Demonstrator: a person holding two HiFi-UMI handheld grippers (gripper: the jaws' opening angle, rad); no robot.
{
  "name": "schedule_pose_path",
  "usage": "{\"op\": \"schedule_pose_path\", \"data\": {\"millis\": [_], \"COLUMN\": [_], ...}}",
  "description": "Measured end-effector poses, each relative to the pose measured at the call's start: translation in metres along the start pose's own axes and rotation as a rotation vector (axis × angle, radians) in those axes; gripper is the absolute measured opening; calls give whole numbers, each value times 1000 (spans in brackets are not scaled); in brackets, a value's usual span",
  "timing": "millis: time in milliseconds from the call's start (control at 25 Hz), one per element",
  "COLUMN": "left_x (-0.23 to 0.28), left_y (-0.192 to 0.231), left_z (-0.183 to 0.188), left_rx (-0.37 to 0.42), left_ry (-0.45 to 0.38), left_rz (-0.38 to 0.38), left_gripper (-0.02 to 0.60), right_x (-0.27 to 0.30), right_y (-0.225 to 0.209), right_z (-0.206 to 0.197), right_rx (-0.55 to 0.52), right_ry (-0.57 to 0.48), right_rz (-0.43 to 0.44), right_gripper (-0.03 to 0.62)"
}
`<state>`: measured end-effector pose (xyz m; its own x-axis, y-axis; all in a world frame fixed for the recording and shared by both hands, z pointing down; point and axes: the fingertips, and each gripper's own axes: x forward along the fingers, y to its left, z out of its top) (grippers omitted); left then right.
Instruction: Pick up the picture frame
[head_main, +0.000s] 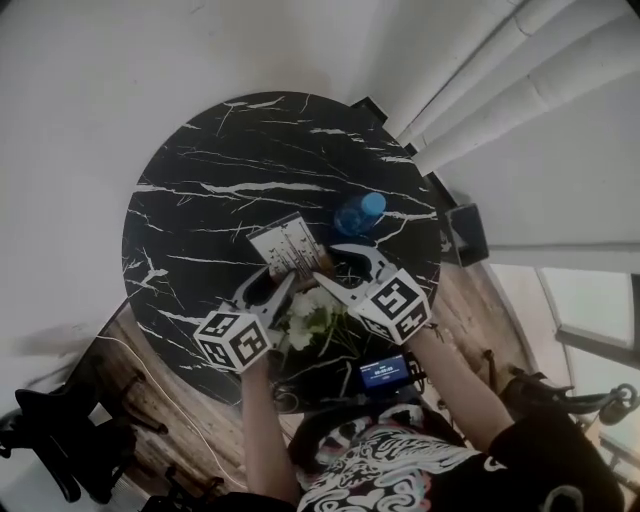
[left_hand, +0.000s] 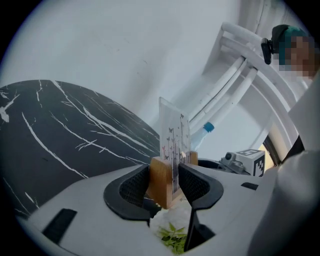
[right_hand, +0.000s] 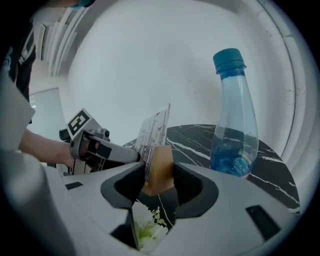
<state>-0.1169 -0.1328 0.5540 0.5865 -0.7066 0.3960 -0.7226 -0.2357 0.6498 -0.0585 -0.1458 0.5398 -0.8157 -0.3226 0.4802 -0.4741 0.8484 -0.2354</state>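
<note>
The picture frame (head_main: 288, 246) is a clear printed pane set in a wooden base, held above the black marble table (head_main: 200, 170). My left gripper (head_main: 288, 282) is shut on one end of the wooden base (left_hand: 162, 181), its pads pressing both sides. My right gripper (head_main: 335, 268) is shut on the other end of the base (right_hand: 161, 169). The pane (left_hand: 173, 135) stands upright between the jaws in the left gripper view and leans left as the pane (right_hand: 152, 134) in the right gripper view. The frame hangs off the tabletop.
A blue-capped water bottle (head_main: 358, 214) stands on the table just right of the frame, close beside my right gripper as the bottle (right_hand: 233, 122). White flowers with green leaves (head_main: 312, 312) lie below the grippers. Chairs and a wooden floor (head_main: 150, 400) surround the round table.
</note>
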Motion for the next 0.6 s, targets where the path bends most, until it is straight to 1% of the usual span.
{"op": "schedule_pose_path", "data": {"millis": [80, 440, 600], "left_x": [-1, -16, -23], "left_y": [-4, -24, -34], "left_z": [0, 0, 0], "left_rx": [-6, 13, 3], "left_ry": [7, 15, 16], "left_rz": [-8, -27, -36], "left_gripper": [198, 195, 193], "right_x": [-4, -24, -33], "right_y": [1, 16, 23], "right_z": [1, 5, 9], "right_rx": [2, 17, 23], "right_ry": [-2, -29, -38], "right_rz": [-2, -13, -16], "right_gripper": [167, 167, 167]}}
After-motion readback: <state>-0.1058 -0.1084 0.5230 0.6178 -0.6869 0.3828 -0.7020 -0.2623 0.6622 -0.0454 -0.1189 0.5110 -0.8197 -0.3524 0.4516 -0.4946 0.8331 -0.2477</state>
